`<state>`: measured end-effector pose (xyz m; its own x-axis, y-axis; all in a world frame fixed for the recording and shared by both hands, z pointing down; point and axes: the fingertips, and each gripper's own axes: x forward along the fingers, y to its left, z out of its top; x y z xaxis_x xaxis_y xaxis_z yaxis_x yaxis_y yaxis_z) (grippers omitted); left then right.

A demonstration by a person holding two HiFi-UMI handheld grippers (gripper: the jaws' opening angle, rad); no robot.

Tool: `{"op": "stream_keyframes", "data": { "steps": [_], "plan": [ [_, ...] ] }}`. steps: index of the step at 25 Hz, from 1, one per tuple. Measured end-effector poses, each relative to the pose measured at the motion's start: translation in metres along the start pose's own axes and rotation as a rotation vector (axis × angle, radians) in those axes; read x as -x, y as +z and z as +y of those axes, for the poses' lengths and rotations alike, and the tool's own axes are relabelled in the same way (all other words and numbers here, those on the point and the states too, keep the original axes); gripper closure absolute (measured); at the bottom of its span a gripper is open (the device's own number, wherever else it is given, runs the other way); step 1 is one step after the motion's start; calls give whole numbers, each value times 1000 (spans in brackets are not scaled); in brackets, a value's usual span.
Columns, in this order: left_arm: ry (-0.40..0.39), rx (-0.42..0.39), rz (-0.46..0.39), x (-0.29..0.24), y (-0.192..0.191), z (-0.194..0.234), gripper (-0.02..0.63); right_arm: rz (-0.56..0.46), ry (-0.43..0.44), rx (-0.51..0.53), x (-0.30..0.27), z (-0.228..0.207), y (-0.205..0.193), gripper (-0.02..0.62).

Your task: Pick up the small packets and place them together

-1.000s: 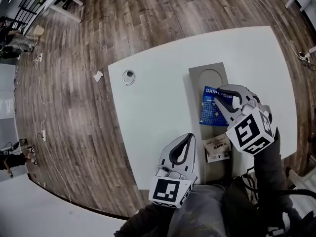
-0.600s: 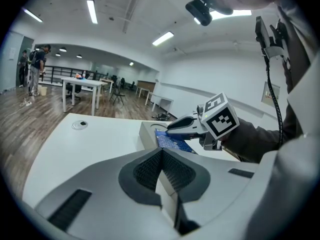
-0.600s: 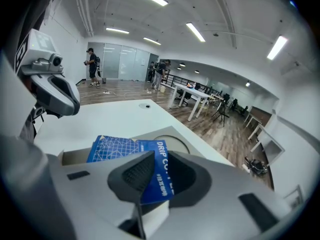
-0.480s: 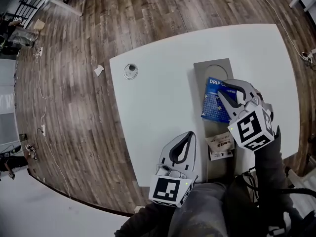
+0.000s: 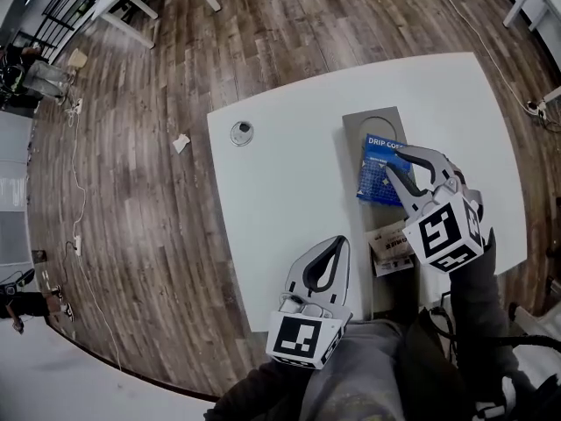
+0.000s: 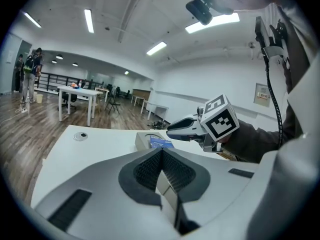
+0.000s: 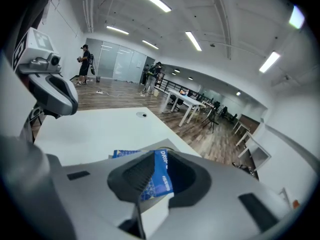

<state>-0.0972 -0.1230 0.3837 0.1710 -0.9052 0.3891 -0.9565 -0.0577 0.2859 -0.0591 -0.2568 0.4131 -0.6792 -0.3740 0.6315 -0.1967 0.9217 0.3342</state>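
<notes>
While your right gripper point(image 5: 394, 163) is clamped on the blue packet point(image 5: 375, 172) over the tray point(image 5: 372, 123), the white packet point(image 5: 390, 246) lies just behind it toward you, farther from your closed, empty left gripper point(image 5: 336, 244).

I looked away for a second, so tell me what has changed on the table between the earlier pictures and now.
The right hand-held gripper, shut on the blue packet, has shifted it a little along the grey tray toward its far, round-recessed end. The white packet on the tray's near part and the shut, empty left hand-held gripper stayed as they were.
</notes>
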Motion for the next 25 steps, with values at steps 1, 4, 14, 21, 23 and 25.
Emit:
{"op": "stream_keyframes", "data": {
  "steps": [1, 4, 14, 21, 23, 25],
  "plan": [
    [-12, -11, -15, 2, 3, -2, 603, -4, -17, 1, 6, 0, 2, 528],
    [-54, -42, -53, 16, 10, -14, 603, -4, -63, -4, 31, 8, 6, 528],
    [-199, -136, -108, 81, 7, -50, 603, 75, -124, -90, 98, 104, -25, 528],
    [-299, -183, -87, 99, -8, -77, 603, 132, -91, -175, 110, 170, -58, 528],
    [-308, -189, -81, 99, -8, -79, 603, 137, -90, -184, 110, 173, -61, 528],
    [-308, -189, -79, 98, -7, -79, 603, 137, -92, -186, 109, 170, -61, 528]
  ]
}}
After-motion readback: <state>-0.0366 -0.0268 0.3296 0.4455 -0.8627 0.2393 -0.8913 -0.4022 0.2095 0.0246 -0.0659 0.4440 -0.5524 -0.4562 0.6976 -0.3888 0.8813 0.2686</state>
